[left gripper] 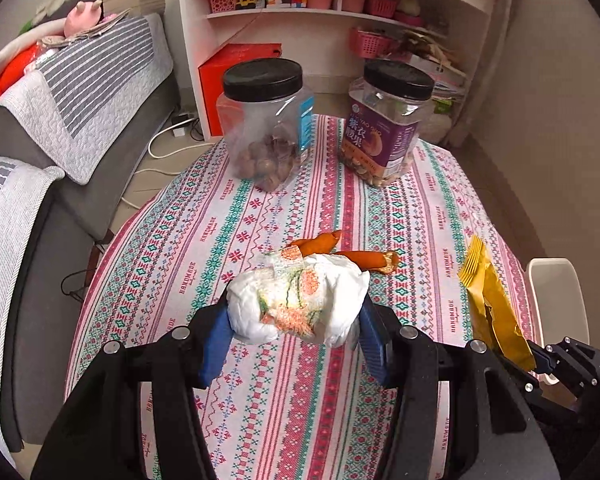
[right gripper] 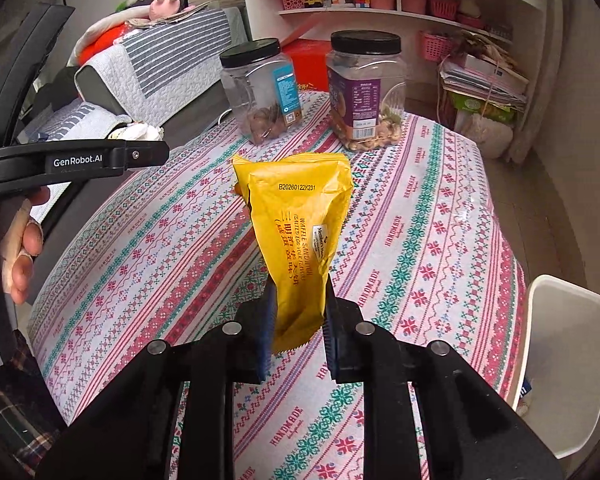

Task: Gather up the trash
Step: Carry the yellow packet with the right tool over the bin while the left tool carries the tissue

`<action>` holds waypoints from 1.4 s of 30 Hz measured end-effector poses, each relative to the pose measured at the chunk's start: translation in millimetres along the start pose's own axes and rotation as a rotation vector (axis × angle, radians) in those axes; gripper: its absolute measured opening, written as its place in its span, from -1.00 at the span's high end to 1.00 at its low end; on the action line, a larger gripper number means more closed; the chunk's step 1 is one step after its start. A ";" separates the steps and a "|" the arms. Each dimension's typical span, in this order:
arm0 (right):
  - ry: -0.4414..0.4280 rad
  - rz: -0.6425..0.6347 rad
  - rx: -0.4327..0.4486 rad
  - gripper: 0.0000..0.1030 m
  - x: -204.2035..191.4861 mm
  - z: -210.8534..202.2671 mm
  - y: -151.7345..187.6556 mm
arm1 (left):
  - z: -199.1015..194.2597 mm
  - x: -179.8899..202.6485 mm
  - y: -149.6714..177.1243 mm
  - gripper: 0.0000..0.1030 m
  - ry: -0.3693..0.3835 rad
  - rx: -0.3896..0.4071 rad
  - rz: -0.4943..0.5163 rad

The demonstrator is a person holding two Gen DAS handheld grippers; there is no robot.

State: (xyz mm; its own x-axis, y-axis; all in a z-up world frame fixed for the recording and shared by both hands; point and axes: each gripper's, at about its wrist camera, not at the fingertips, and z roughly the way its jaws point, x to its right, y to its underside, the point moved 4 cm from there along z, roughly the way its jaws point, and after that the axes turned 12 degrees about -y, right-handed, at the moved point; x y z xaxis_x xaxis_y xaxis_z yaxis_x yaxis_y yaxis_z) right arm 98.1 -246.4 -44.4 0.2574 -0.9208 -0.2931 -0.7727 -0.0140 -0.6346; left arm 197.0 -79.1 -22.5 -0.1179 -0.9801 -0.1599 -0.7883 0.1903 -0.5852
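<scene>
Above the desk (left gripper: 260, 400), left claw (left gripper: 296, 312) grips a balled diaper (left gripper: 296, 304), right claw (right gripper: 298, 320) clenches a yellow wrapper (right gripper: 300, 220); orange peels (left gripper: 324, 242) and two jars (left gripper: 266, 128) lie beyond.

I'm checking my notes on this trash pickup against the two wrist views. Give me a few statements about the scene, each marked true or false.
1. The left gripper holds a crumpled white wad. True.
2. The right gripper holds a blue wrapper. False: it grips a yellow snack wrapper.
3. Both nut jars have their black lids on. True.
4. Orange peel lies inside the white bin. False: it lies on the tablecloth.
5. The jars lie on their sides. False: they stand upright.
</scene>
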 end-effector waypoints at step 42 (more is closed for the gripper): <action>0.360 0.333 0.184 0.61 187.8 -149.1 58.9 | -55.6 182.5 10.4 -0.06 0.182 0.103 0.236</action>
State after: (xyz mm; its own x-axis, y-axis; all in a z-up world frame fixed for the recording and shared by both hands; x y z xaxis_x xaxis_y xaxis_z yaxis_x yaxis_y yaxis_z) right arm 14.4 -478.3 -30.2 -0.2257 -0.9399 -0.2562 -0.6553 0.3410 -0.6740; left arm 133.8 -259.1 -13.6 -0.4038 -0.9006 -0.1607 -0.6625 0.4090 -0.6276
